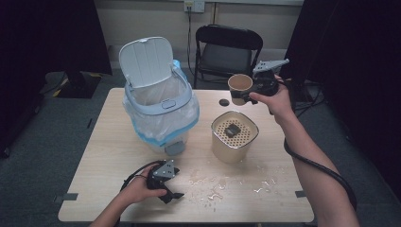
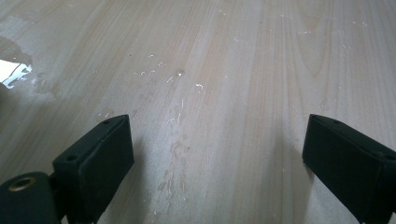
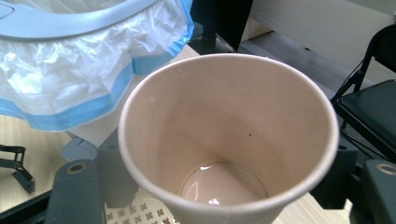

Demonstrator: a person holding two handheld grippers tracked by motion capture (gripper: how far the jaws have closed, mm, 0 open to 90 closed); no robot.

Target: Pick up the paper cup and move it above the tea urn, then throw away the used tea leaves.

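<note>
A brown paper cup [image 1: 239, 88] hangs in the air above the table's far right, tilted, with my right gripper [image 1: 249, 92] shut on it. In the right gripper view the cup [image 3: 224, 135] stands between the jaws, with a little liquid at its bottom. Below it sits a beige container [image 1: 234, 136] with a perforated top and a dark piece lying on it. My left gripper [image 1: 172, 195] rests on the table near the front edge, open, with bare wood [image 2: 215, 116] between its jaws. A white bin [image 1: 158, 111] lined with a plastic bag stands with its lid up at the left.
Wet spills [image 1: 222, 184] spread over the front of the table. A small dark disc [image 1: 223, 102] lies behind the beige container. A black folding chair [image 1: 227, 49] stands beyond the far edge. The bin's bag [image 3: 70, 70] is close to the cup's left.
</note>
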